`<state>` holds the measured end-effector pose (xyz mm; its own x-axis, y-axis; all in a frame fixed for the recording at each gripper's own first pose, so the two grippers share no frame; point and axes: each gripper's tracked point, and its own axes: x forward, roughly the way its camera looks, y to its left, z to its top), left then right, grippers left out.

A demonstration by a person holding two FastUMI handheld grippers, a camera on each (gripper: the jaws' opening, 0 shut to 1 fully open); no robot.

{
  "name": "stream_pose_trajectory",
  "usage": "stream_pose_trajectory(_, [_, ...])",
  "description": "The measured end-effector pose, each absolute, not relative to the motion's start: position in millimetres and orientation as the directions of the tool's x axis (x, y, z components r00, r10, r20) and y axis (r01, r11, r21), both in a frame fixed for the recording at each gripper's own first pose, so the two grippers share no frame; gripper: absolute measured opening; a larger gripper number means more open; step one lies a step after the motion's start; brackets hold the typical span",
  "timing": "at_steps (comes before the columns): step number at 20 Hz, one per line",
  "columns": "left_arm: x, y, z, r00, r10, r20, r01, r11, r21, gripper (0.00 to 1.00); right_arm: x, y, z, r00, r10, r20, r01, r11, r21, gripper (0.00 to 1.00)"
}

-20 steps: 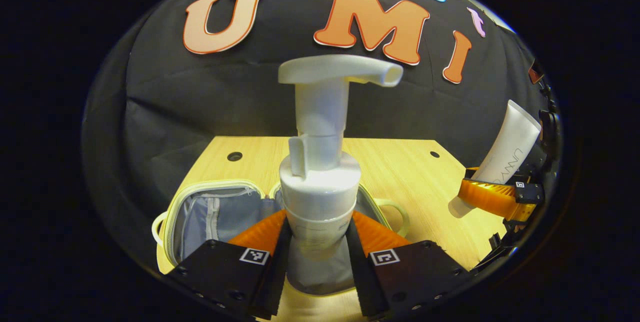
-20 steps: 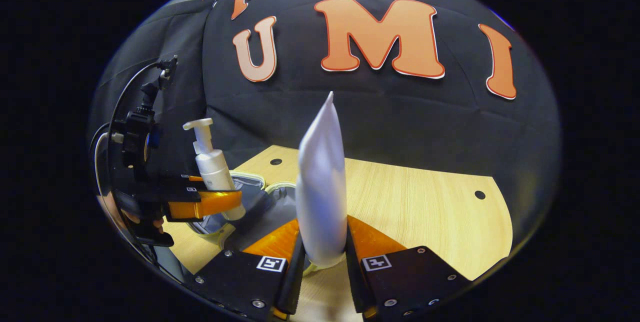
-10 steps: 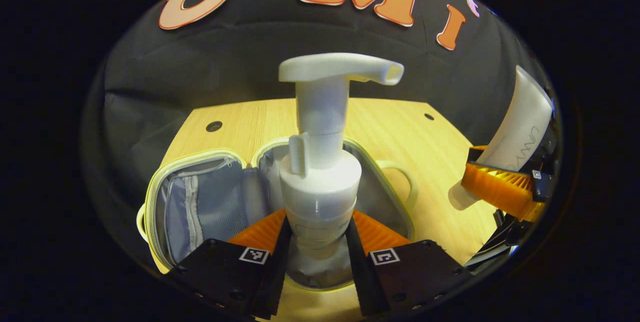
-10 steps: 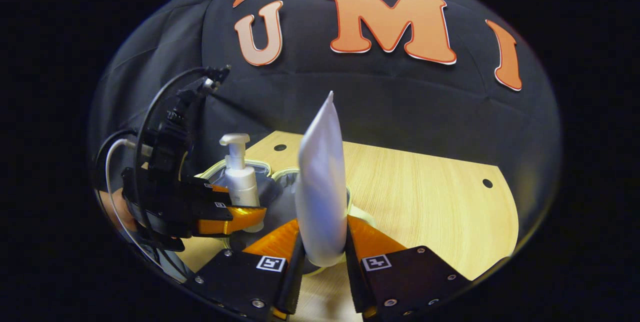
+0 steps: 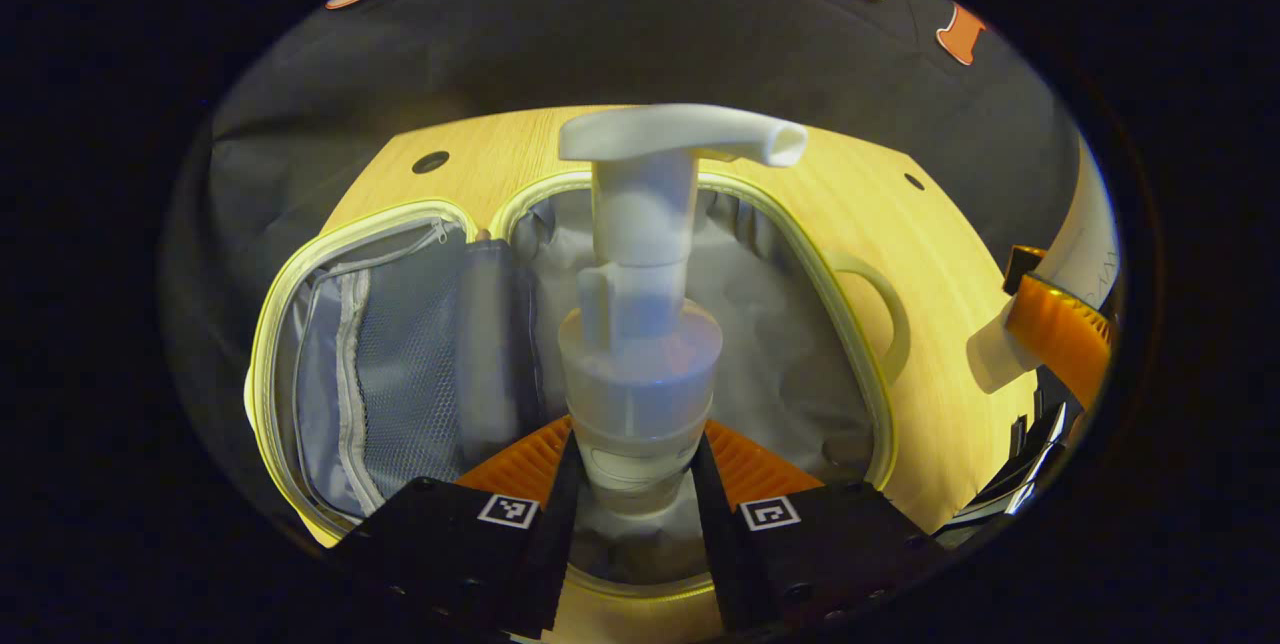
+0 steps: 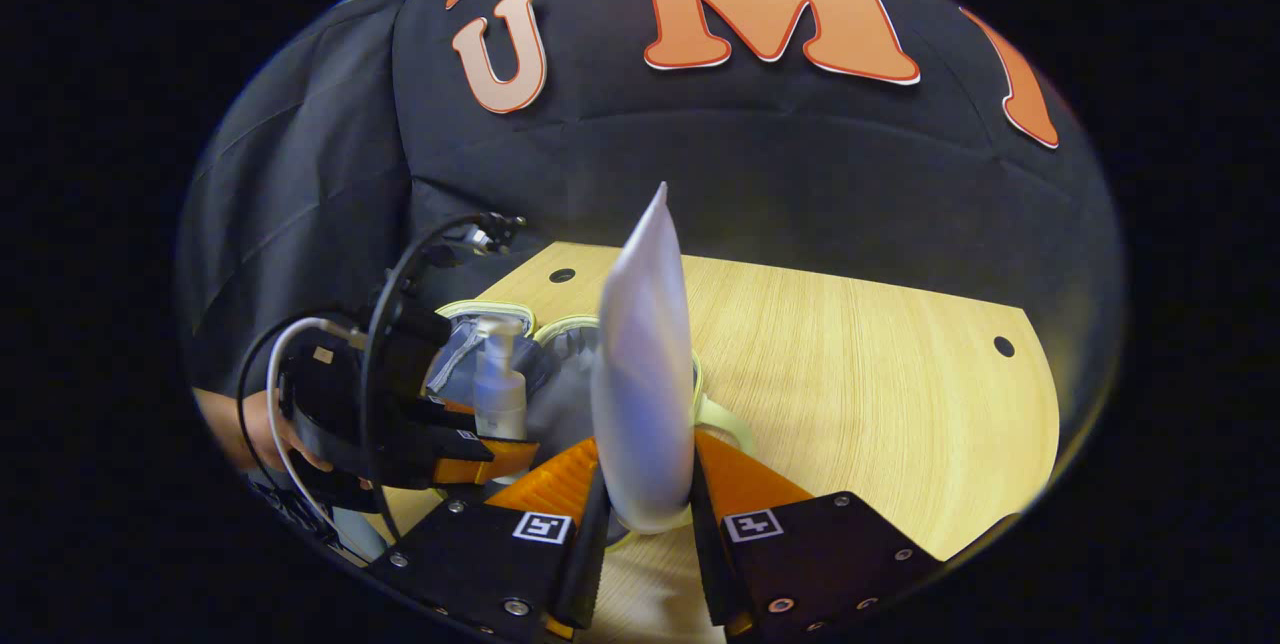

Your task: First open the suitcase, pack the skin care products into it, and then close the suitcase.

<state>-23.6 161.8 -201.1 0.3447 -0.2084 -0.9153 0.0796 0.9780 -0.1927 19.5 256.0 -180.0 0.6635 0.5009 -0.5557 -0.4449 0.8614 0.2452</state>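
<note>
A: What's changed?
B: The left tool (image 5: 632, 469), clamped on the white pump-top bottle (image 5: 640, 324), has dropped over the open grey fabric suitcase (image 5: 400, 374) near the tabletop's (image 6: 850, 364) left edge.
A: And the right tool (image 6: 645, 514)?
B: Gripping the white squeeze tube (image 6: 645, 374), waiting alongside. Release comes next, I'd judge.

Dim warm light, motion-blurred pump bottle (image 5: 640, 324), heavy fisheye bending at edges.

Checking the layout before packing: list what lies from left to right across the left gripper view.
Mesh pocket of the open suitcase's lid → pump bottle held in the left gripper → suitcase handle → tube in the right gripper.
</note>
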Motion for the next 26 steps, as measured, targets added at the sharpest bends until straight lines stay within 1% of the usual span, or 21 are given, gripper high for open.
stream_pose_trajectory(2, [-27.5, 159.3, -208.5, 0.305, -0.197, -0.932, 0.065, 0.980, -0.186, 0.59, 22.0, 253.9, -184.4, 0.659, 0.502, -0.561, -0.445, 0.861, 0.247, 0.42])
stream_pose_trajectory(6, [-22.1, 160.4, -215.7, 0.286, -0.168, -0.943, 0.063, 0.986, -0.156, 0.59, 23.7, 253.9, -191.2, 0.645, 0.508, -0.571, -0.449, 0.857, 0.254, 0.41])
stream_pose_trajectory(9, [-24.1, 154.0, -230.6, 0.227, -0.159, -0.961, 0.036, 0.987, -0.155, 0.58, 25.2, 256.0, -192.3, 0.644, 0.508, -0.572, -0.440, 0.857, 0.267, 0.42])
stream_pose_trajectory(11, [-26.2, 149.9, -238.5, 0.196, -0.156, -0.968, 0.010, 0.987, -0.157, 0.59, 26.0, 257.5, -191.0, 0.642, 0.515, -0.567, -0.439, 0.854, 0.279, 0.42])
stream_pose_trajectory(12, [-21.4, 152.9, -238.2, 0.223, -0.147, -0.964, 0.000, 0.989, -0.150, 0.59, 25.5, 257.5, -191.6, 0.638, 0.517, -0.570, -0.440, 0.853, 0.281, 0.42])
stream_pose_trajectory(14, [-20.9, 153.1, -239.8, 0.224, -0.144, -0.964, -0.016, 0.988, -0.151, 0.58, 24.5, 259.3, -196.0, 0.627, 0.519, -0.581, -0.440, 0.851, 0.286, 0.41])
stream_pose_trajectory(16, [-22.2, 155.0, -239.3, 0.230, -0.157, -0.960, -0.017, 0.986, -0.166, 0.61, 25.6, 264.0, -198.6, 0.614, 0.528, -0.587, -0.441, 0.846, 0.299, 0.41])
stream_pose_trajectory(17, [-20.8, 155.2, -237.2, 0.248, -0.162, -0.955, -0.029, 0.984, -0.174, 0.64, 23.5, 267.9, -199.9, 0.602, 0.539, -0.589, -0.444, 0.839, 0.313, 0.41])
stream_pose_trajectory(19, [-23.6, 158.7, -221.3, 0.282, -0.166, -0.945, -0.052, 0.981, -0.188, 0.65, 21.3, 275.8, -204.0, 0.582, 0.553, -0.596, -0.446, 0.830, 0.336, 0.42])
stream_pose_trajectory(22, [-26.6, 162.2, -193.7, 0.359, -0.197, -0.912, -0.091, 0.965, -0.244, 0.66, 19.4, 285.2, -210.6, 0.559, 0.564, -0.608, -0.453, 0.822, 0.346, 0.42])
stream_pose_trajectory(23, [-28.4, 165.8, -185.7, 0.378, -0.200, -0.904, -0.096, 0.963, -0.253, 0.71, 17.5, 288.6, -213.8, 0.546, 0.570, -0.614, -0.457, 0.817, 0.351, 0.42])
stream_pose_trajectory(24, [-29.0, 171.4, -180.0, 0.397, -0.196, -0.897, -0.094, 0.963, -0.252, 0.75, 17.1, 292.1, -217.2, 0.534, 0.574, -0.621, -0.460, 0.813, 0.356, 0.42])
stream_pose_trajectory(25, [-29.4, 178.1, -172.4, 0.421, -0.179, -0.889, -0.093, 0.967, -0.239, 0.80, 16.0, 296.0, -220.7, 0.524, 0.574, -0.629, -0.460, 0.812, 0.358, 0.42])
stream_pose_trajectory(26, [-29.3, 186.3, -165.1, 0.444, -0.157, -0.882, -0.096, 0.970, -0.221, 0.81, 16.5, 300.2, -224.1, 0.511, 0.578, -0.637, -0.461, 0.809, 0.365, 0.42])
